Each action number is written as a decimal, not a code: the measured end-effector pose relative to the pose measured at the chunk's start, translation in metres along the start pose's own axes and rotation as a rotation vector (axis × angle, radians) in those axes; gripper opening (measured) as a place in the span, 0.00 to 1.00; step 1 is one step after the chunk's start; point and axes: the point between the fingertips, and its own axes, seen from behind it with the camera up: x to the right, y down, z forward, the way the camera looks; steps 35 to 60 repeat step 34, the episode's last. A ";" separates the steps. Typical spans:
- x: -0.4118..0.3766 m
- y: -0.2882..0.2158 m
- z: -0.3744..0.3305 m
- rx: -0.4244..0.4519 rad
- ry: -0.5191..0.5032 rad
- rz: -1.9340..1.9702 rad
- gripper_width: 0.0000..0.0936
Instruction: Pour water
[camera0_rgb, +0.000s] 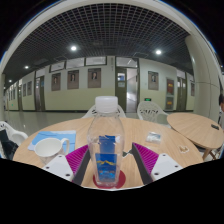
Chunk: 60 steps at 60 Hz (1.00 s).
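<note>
A clear plastic water bottle (107, 125) with a white cap and a blue label stands upright on a red coaster (121, 182) on a round wooden table (165, 150). My gripper (111, 152) is open, and the bottle stands between its fingers with a narrow gap at each side. The magenta pads (77, 158) show on both sides of the bottle. A white cup (47, 147) stands on the table to the left, beyond the left finger.
A small white object (153, 138) lies on the table to the far right. A second round table (196, 127) stands to the right and a white chair (11, 134) to the left. Beyond is a wide hall with framed pictures and doors.
</note>
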 end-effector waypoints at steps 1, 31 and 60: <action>0.002 -0.003 -0.004 0.010 0.006 0.004 0.89; -0.035 0.028 -0.235 0.033 -0.163 0.164 0.90; -0.039 0.035 -0.241 0.013 -0.199 0.204 0.90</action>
